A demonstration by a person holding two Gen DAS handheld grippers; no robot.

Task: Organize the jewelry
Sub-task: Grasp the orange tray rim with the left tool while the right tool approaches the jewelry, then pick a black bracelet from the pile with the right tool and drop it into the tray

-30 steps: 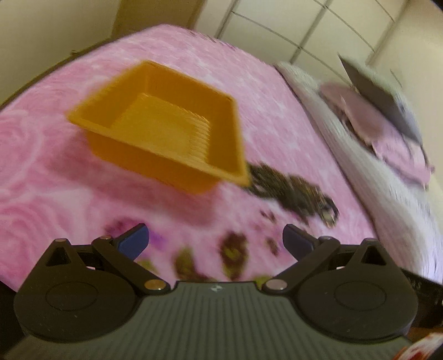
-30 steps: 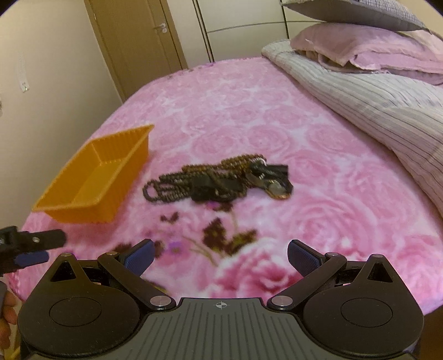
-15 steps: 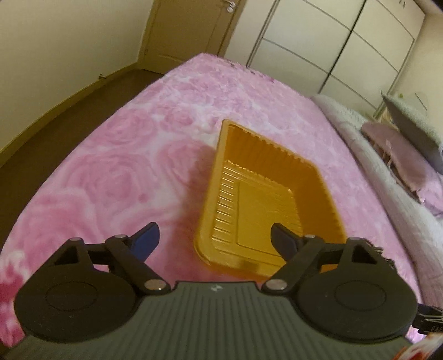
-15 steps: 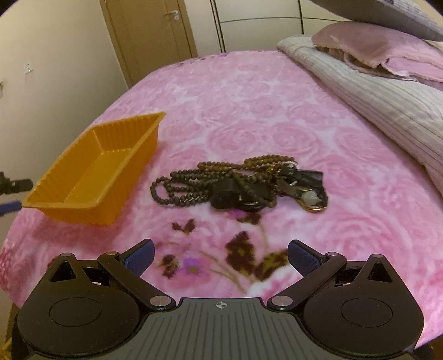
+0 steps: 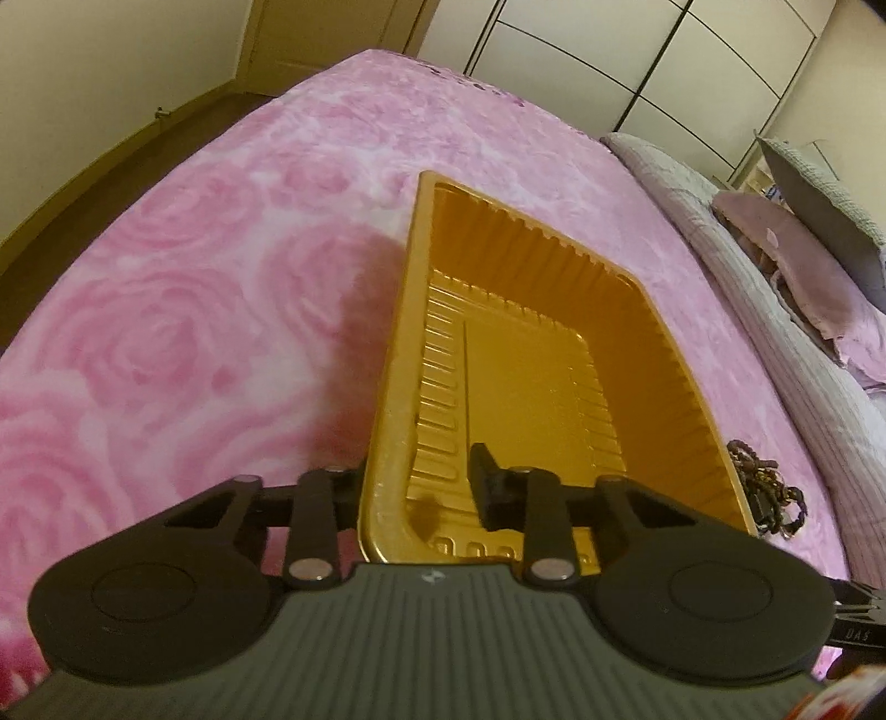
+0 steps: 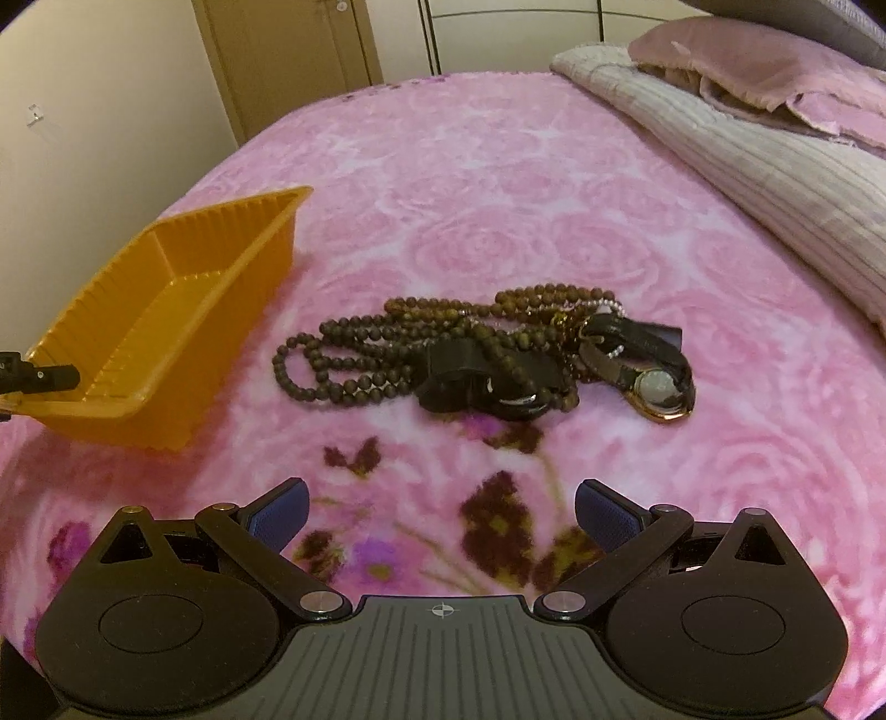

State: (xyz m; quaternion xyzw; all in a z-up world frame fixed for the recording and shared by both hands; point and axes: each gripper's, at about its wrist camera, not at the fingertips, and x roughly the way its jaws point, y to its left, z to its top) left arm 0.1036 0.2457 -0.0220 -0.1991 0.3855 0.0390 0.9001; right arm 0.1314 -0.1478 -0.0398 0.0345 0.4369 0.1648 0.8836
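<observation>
An empty orange plastic tray [image 5: 531,387] sits on the pink rose blanket. My left gripper [image 5: 421,487] is shut on the tray's near left rim, one finger outside and one inside the wall. In the right wrist view the tray [image 6: 160,327] is at the left, with the left gripper's tip [image 6: 39,376] at its near corner. A heap of dark bead necklaces [image 6: 398,349] tangled with black-strapped watches [image 6: 659,387] lies in the middle of the bed. My right gripper [image 6: 440,512] is open and empty, a short way in front of the heap.
A striped grey cover [image 6: 775,160] and pink pillows [image 6: 764,61] lie at the right. The bed edge drops to the floor at the left, with a door [image 6: 288,50] and wardrobe beyond. The heap's edge shows in the left wrist view [image 5: 769,493].
My left gripper swung over to the tray, came down on its near left rim and shut on it. My right gripper moved closer to the bead heap and stayed open.
</observation>
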